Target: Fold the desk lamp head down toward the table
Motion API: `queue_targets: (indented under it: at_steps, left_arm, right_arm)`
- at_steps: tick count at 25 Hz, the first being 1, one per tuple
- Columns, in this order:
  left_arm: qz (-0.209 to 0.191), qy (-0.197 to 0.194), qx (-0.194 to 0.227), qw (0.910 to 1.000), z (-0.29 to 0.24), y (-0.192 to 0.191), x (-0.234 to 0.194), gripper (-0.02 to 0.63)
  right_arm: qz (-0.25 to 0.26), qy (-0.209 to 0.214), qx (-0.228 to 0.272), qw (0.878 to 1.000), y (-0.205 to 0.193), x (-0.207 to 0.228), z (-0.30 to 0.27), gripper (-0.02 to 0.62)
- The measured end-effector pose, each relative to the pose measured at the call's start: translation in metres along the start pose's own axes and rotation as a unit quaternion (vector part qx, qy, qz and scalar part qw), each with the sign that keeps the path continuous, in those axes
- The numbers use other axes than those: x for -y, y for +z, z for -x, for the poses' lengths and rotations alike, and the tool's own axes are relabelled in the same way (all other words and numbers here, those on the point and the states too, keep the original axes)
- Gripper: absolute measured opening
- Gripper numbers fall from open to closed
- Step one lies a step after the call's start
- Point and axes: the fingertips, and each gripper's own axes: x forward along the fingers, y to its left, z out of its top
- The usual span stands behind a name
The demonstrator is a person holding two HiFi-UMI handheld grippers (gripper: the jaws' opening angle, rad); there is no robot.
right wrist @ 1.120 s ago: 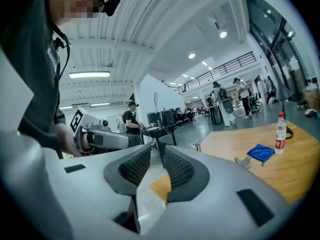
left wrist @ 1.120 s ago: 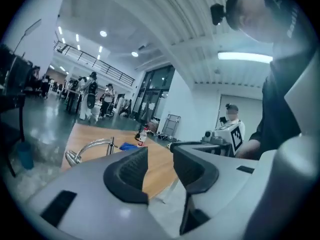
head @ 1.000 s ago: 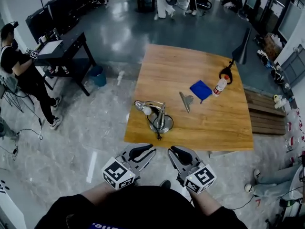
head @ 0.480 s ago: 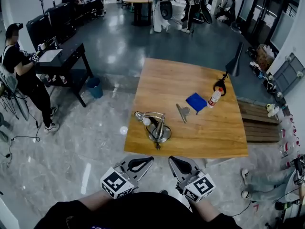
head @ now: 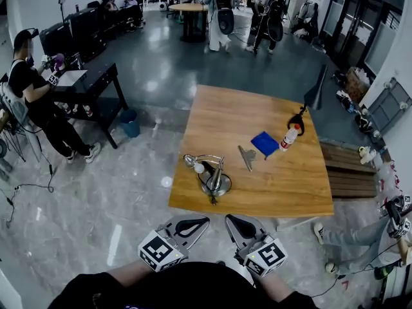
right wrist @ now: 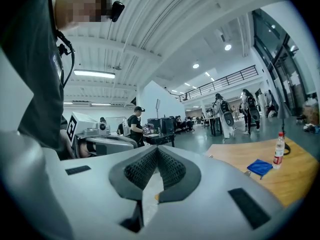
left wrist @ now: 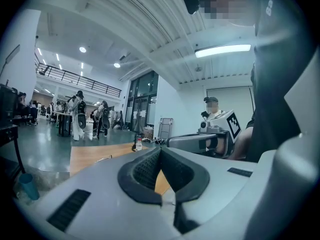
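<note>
The desk lamp (head: 210, 172) stands on the wooden table (head: 257, 114) near its front left corner. It has a round metal base (head: 216, 185), and its arm is bent over with the head (head: 188, 160) hanging low to the left. My left gripper (head: 205, 221) and right gripper (head: 228, 220) are held side by side close to my body, short of the table's front edge and apart from the lamp. Both are shut with nothing between the pads. This shows in the left gripper view (left wrist: 160, 149) and the right gripper view (right wrist: 156, 148).
On the table lie a blue cloth (head: 264, 143), a plastic bottle (head: 287, 136), a metal clip (head: 246, 156) and a dark cone-shaped stand (head: 314, 89). A seated person (head: 35, 92) and a black desk (head: 90, 76) are off to the left. Someone's legs (head: 351, 234) show on the right.
Both pairs of jaws have closed. The grippers sit slightly lower in the head view, and the view has tilted up to show more of the room beyond the table. The lamp has not moved.
</note>
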Motion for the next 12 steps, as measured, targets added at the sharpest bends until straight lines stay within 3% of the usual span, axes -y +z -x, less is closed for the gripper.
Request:
queue_targets:
  at_steps: [12]
  left_arm:
    - [0.003, 0.002, 0.004, 1.0, 0.0005, -0.0044, 0.0057, 0.008]
  right_arm:
    - [0.0, 0.004, 0.005, 1.0, -0.0015, -0.0064, -0.0001, 0.005]
